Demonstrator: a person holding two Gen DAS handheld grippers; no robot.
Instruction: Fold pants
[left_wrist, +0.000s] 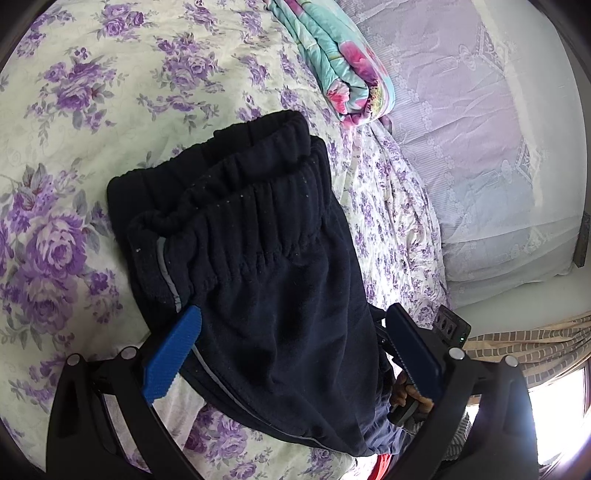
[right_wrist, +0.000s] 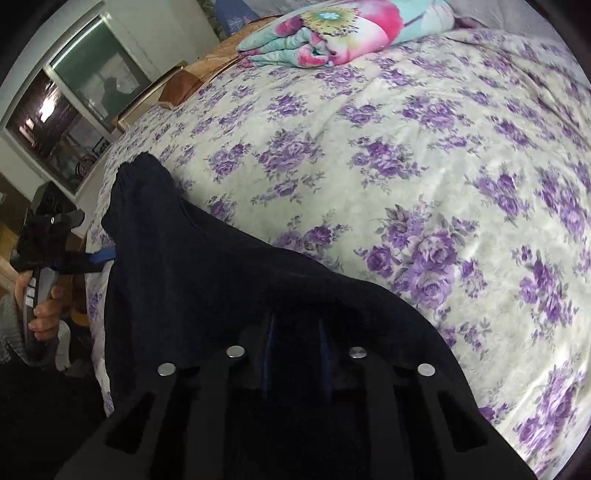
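Dark navy pants (left_wrist: 266, 258) with a gathered elastic waistband lie folded on the purple-flowered bedspread (left_wrist: 74, 155). My left gripper (left_wrist: 295, 314) is open: its blue fingers (left_wrist: 173, 354) stand wide apart on either side of the pants, and the cloth runs between them. In the right wrist view the pants (right_wrist: 207, 280) rise in a ridge over my right gripper (right_wrist: 295, 332). Its blue pads sit close together under the cloth and pinch a fold of it; the fingertips are hidden. The left gripper (right_wrist: 48, 236) shows at the left edge of that view, held by a hand (right_wrist: 44, 306).
A folded teal-and-pink quilt (left_wrist: 332, 66) (right_wrist: 332, 33) lies at the far side of the bed. A lace-covered pillow (left_wrist: 498, 166) is to the right of it. A window (right_wrist: 74, 110) and the bed's edge are at the left in the right wrist view.
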